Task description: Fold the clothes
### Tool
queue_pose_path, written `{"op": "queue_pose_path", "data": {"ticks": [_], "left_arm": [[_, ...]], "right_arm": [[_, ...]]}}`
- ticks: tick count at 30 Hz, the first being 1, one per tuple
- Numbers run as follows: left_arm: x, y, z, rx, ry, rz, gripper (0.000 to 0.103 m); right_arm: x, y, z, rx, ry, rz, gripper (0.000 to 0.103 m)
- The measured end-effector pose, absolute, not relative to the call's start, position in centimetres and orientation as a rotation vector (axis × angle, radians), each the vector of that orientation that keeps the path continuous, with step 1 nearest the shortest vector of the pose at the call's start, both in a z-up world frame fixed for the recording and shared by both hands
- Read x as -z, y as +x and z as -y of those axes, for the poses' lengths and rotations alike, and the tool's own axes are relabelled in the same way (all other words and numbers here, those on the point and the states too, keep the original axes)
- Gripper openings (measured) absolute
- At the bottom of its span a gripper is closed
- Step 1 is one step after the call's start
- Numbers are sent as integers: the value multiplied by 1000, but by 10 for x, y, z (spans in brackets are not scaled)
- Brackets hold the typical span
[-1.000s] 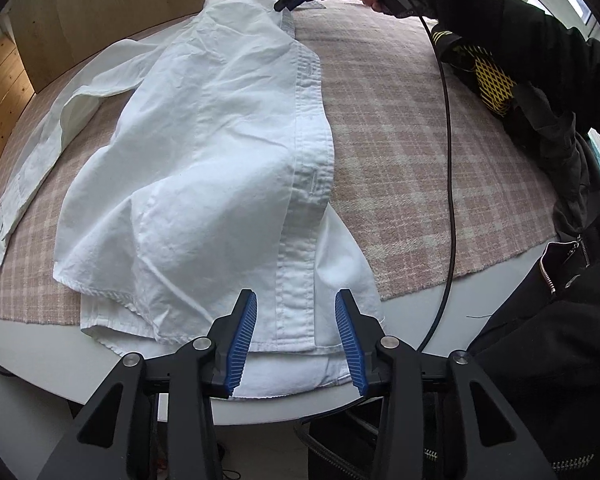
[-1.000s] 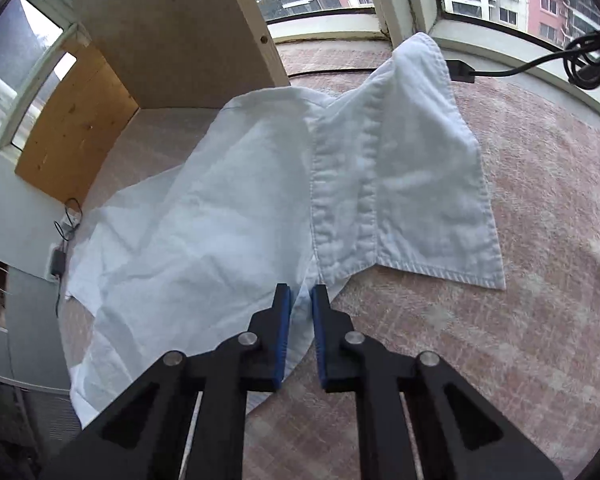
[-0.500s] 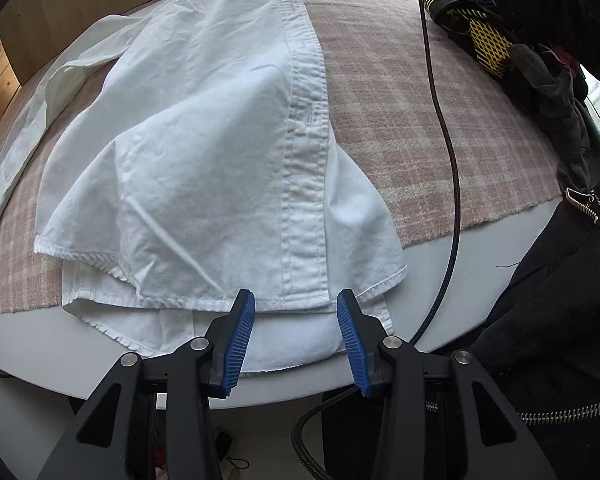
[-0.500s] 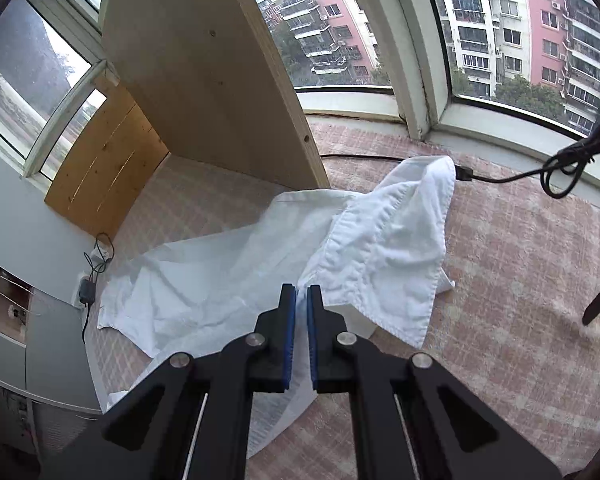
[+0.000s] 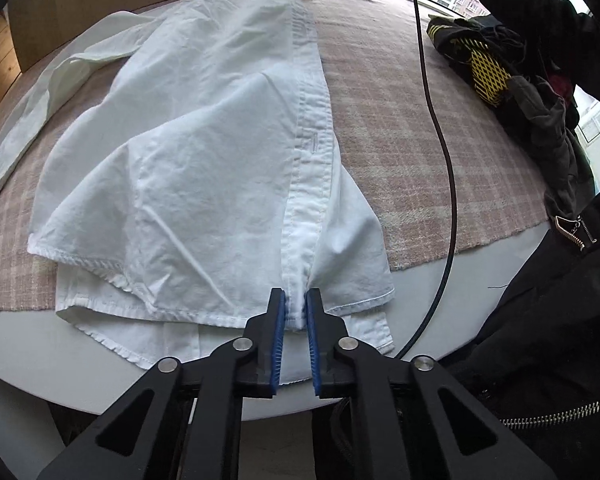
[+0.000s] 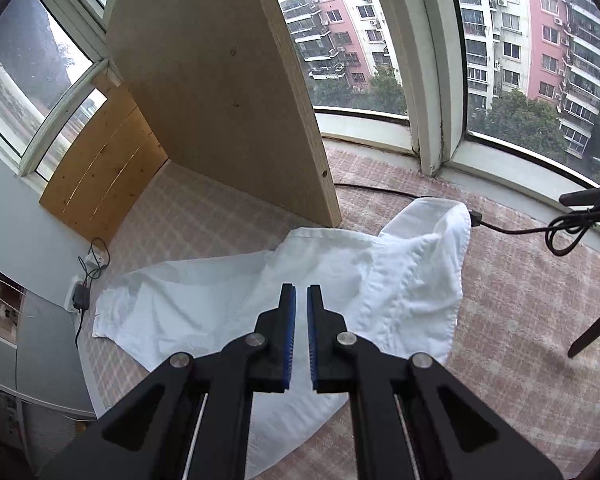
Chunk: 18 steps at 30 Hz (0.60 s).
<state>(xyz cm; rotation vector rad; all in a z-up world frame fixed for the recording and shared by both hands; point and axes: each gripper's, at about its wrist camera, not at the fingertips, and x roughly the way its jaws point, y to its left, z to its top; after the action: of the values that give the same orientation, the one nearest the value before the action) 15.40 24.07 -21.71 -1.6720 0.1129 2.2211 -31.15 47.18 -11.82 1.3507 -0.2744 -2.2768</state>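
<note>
A long white sleeve (image 5: 40,92) trails off the left side of the white button-up cotton shirt (image 5: 204,152), which lies rumpled on the pink-and-cream plaid cloth (image 5: 404,128) covering the white round table (image 5: 32,344); the shirt serves as reference for all positions below. Its hem overhangs the cloth's near edge onto bare tabletop. At the hem, on the button placket (image 5: 306,184), the left gripper (image 5: 295,304) is clenched on the fabric, its blue-padded jaws pinching a raised ridge of the placket. Right of the shirt, a black cable (image 5: 440,136) runs across the cloth towards the near edge. Further right lies a heap of dark garments with a yellow-and-black patterned piece (image 5: 488,68), beside a person's black zipped jacket (image 5: 560,320). In the right wrist view, a light wooden panel (image 6: 220,92) stands upright behind the shirt (image 6: 340,280), touching or just beside its far edge. The right gripper (image 6: 299,300) is held above the shirt with jaws nearly closed, a narrow gap between the blue pads, nothing grasped. Right of the shirt's raised collar end, a black cable with plug (image 6: 512,228) lies on the cloth below the curved window (image 6: 500,60).
</note>
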Motion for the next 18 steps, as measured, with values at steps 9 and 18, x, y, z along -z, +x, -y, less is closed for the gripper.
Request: {"op": "queue_pose_path", "data": {"ticks": [9,18], "left_arm": [[223,163,-238,-2202,-1686,-112,14],[215,161,-238,-2216,-1672,-142,13]], "right_arm": [[162,-280,-478,2197,1526,251,39],[222,-260,-497,2053,1634,493,42]]}}
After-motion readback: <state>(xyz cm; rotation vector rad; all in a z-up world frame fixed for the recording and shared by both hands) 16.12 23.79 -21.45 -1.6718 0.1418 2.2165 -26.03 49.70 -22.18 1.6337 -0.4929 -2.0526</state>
